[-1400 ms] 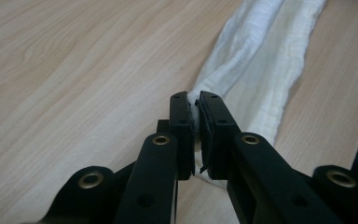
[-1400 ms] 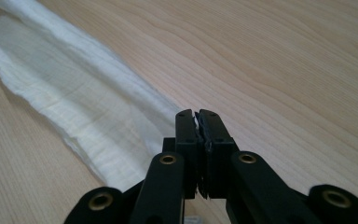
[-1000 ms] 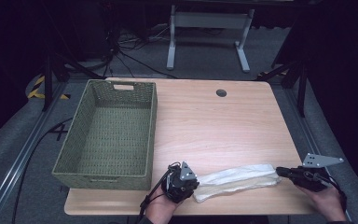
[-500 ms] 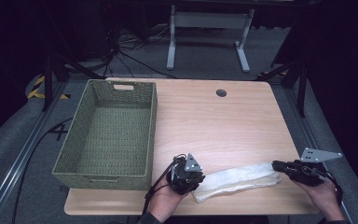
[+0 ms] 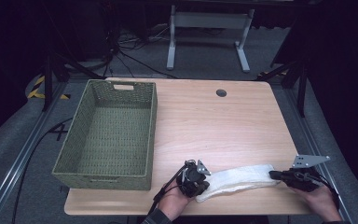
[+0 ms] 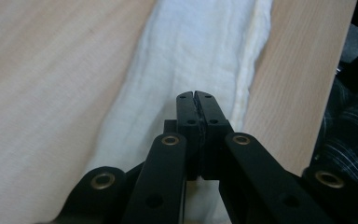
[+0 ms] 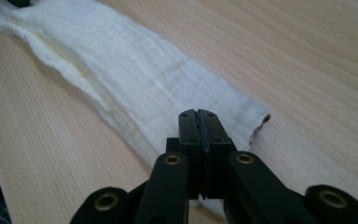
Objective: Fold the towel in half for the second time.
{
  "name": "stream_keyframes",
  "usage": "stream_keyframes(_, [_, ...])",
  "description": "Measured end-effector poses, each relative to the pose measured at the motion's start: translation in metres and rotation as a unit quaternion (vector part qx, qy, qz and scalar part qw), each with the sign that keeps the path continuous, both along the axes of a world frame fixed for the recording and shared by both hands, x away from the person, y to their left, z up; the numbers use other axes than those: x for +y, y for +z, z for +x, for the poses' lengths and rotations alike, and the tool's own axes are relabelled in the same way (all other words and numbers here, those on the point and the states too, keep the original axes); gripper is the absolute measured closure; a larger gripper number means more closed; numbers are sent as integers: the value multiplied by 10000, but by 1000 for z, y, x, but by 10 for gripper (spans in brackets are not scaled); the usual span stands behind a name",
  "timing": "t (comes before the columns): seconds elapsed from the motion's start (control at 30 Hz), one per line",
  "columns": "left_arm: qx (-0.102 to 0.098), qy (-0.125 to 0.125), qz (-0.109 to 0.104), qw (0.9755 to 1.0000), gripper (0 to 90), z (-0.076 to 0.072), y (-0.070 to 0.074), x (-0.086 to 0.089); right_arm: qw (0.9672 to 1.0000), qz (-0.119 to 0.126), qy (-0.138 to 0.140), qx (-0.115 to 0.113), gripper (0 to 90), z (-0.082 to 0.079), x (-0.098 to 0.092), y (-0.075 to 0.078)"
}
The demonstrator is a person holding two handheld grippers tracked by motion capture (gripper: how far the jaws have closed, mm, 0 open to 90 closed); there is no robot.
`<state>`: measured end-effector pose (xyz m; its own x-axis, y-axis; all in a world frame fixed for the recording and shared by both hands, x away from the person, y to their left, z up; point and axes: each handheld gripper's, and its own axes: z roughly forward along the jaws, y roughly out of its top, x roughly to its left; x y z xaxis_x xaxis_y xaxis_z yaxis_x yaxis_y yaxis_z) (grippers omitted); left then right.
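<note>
A long folded white cloth (image 5: 237,182) lies along the front edge of the wooden table (image 5: 214,126). My left gripper (image 5: 205,185) is at the cloth's left end and my right gripper (image 5: 273,175) at its right end. In the left gripper view the cloth (image 6: 200,46) runs away under the gripper (image 6: 196,95), whose jaws meet tip to tip on the fabric. In the right gripper view the gripper (image 7: 198,113) is pinched onto the near end of the cloth (image 7: 158,79). Both pairs of jaws have just been closing on the cloth.
A green woven basket (image 5: 151,116) with nothing in it stands on the table's left half, close to my left hand. A small round cable hole (image 5: 221,93) sits near the far edge. A metal stand (image 5: 207,21) and cables are on the floor beyond.
The cloth and my left gripper have shifted toward the table's front edge and a little to the right. The right gripper has stayed almost in place.
</note>
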<state>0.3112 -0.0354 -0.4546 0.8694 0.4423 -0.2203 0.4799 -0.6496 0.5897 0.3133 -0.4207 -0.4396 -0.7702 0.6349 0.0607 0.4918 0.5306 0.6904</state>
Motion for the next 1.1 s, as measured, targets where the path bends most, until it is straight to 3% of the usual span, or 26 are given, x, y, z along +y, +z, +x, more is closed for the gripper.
stream_keyframes(0.07, [62, -12, -60, 10000, 897, -2, -1, 1, 9997, -205, 42, 120, 896, 2, 2, -5])
stream_keyframes(0.27, [47, -118, 50, 9999, 898, -2, 0, 10, 9993, -356, -50, 121, 899, 4, 2, -5])
stream_keyframes(0.37, [-67, -156, 18, 9999, 896, -2, 2, 7, 9995, -309, -36, 103, 898, 5, 2, -5])
stream_keyframes(0.47, [-148, -150, -83, 9997, 896, -1, 9, 5, 10000, -69, -14, -1, 897, 3, 4, 2])
stream_keyframes(0.53, [-249, -133, 13, 9996, 896, 2, 14, 3, 9999, 72, 49, -60, 897, 3, 8, 5])
stream_keyframes(0.57, [-307, -81, -99, 9994, 896, 3, 14, 2, 9999, 101, 97, -72, 897, 2, 11, 6])
stream_keyframes(0.67, [-418, -89, -166, 9989, 896, 8, 20, -5, 9995, 166, 252, -78, 897, 3, 22, 6])
stream_keyframes(0.87, [-551, -274, -10, 9981, 896, 16, 16, -30, 9982, 150, 583, -10, 897, 8, 49, 3])
stream_keyframes(1.03, [-572, -381, 198, 9974, 896, 20, 7, -44, 9973, -35, 729, 90, 898, 11, 62, -3])
stream_keyframes(1.07, [-541, -451, 310, 9970, 896, 21, 5, -47, 9971, -100, 748, 120, 898, 12, 65, -5])
stream_keyframes(1.1, [-536, -440, 287, 9972, 896, 22, 4, -48, 9966, -239, 776, 171, 899, 14, 68, -8])
